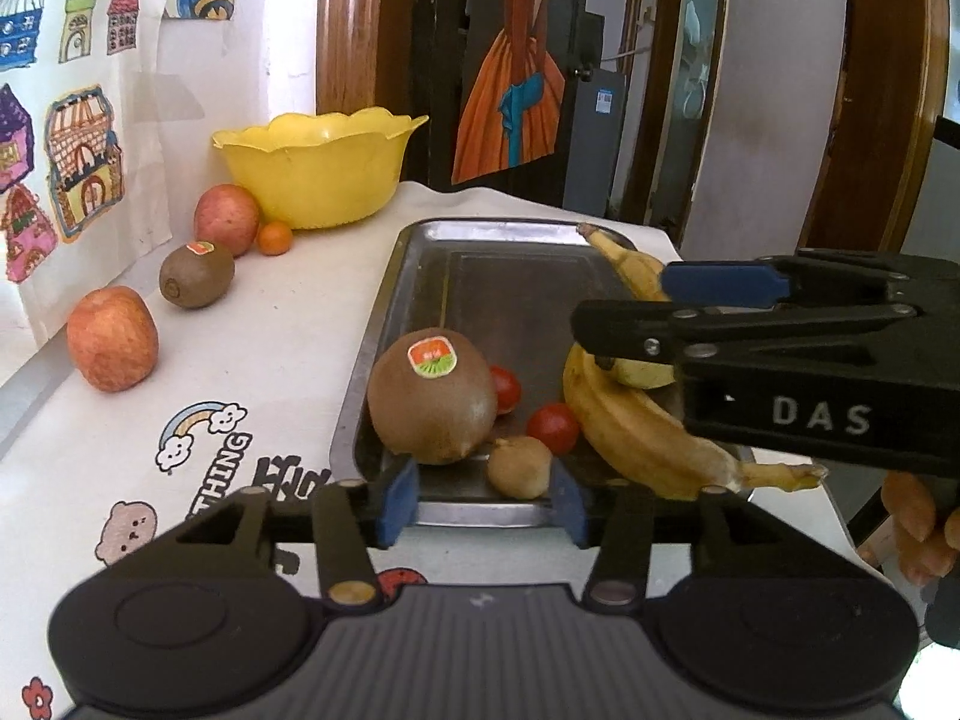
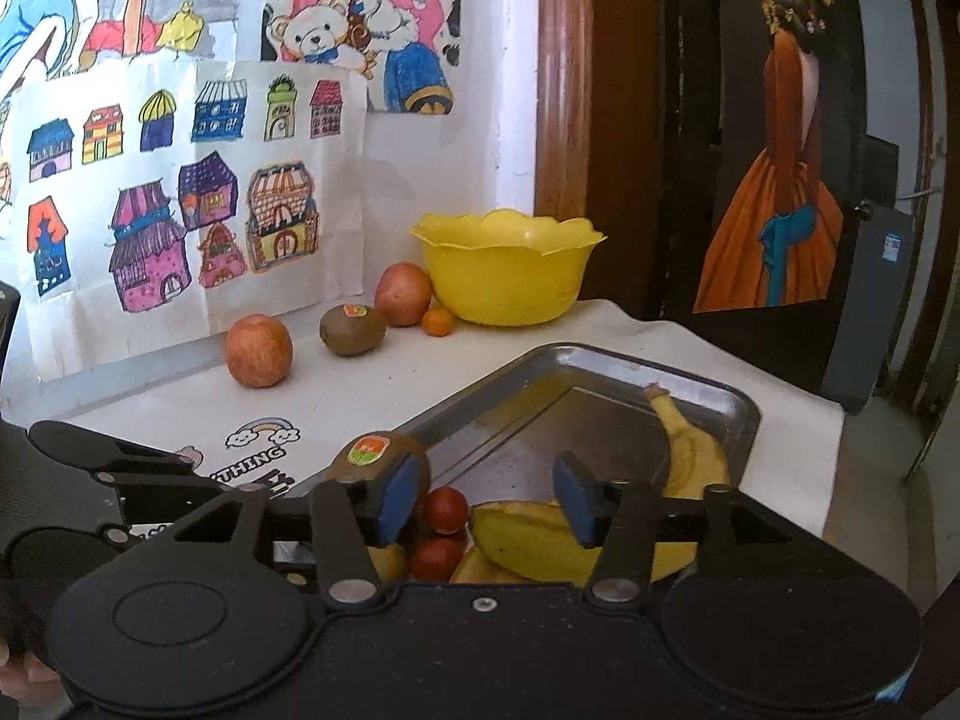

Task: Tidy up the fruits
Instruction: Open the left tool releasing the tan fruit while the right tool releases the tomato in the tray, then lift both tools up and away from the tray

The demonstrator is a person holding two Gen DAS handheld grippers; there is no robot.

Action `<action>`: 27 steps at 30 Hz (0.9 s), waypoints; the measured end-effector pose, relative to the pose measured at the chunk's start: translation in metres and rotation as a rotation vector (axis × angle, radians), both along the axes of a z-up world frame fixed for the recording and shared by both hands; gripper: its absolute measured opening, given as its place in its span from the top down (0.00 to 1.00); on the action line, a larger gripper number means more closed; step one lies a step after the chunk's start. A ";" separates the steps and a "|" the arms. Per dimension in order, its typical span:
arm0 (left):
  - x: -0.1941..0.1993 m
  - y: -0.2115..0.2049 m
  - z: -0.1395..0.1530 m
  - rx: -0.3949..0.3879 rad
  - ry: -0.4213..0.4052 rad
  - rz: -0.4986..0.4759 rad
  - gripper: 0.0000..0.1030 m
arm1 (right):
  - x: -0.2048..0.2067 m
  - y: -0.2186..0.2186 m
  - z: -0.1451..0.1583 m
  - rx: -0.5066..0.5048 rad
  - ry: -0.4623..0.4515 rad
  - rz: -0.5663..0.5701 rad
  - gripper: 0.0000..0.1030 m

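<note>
A metal tray (image 1: pixel 379 324) holds a large stickered kiwi (image 1: pixel 432 396), two cherry tomatoes (image 1: pixel 553 427), a small brown fruit (image 1: pixel 519 467) and bananas (image 1: pixel 636 426). My left gripper (image 1: pixel 483 504) is open at the tray's near rim, and the small brown fruit lies just past its blue pads, untouched. My right gripper (image 1: pixel 624 303) comes in from the right over the bananas. In the right wrist view my right gripper (image 2: pixel 486 501) is open above the bananas (image 2: pixel 540 540) and tomatoes (image 2: pixel 445 510), gripping nothing, with the kiwi (image 2: pixel 378 456) by its left pad.
A yellow scalloped bowl (image 1: pixel 318 168) stands at the back by the wall. Two apples (image 1: pixel 112 339) (image 1: pixel 227 219), a second kiwi (image 1: pixel 196 274) and a small orange (image 1: pixel 275 238) sit in a row on the printed cloth. Drawings hang on the wall at left. A hand (image 1: pixel 918 522) shows at right.
</note>
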State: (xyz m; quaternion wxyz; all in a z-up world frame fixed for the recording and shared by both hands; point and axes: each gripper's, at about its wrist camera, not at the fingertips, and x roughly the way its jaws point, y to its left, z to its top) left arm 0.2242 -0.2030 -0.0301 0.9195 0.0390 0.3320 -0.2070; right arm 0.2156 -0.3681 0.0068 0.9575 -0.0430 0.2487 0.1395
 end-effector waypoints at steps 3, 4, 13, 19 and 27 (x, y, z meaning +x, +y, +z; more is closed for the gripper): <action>-0.007 0.004 0.006 -0.004 -0.019 0.000 0.41 | -0.008 -0.003 0.007 0.001 -0.018 -0.015 0.34; -0.010 0.005 0.009 -0.005 -0.028 0.001 0.38 | -0.012 -0.004 0.010 0.002 -0.025 -0.022 0.30; -0.045 0.027 0.039 -0.016 -0.133 0.048 0.08 | -0.055 -0.011 0.040 0.032 -0.081 -0.075 0.04; -0.070 0.046 0.058 -0.032 -0.192 0.087 0.02 | -0.091 -0.006 0.060 0.059 -0.117 -0.088 0.01; -0.101 0.074 0.073 -0.054 -0.234 0.120 0.01 | -0.140 0.013 0.079 0.076 -0.135 -0.105 0.01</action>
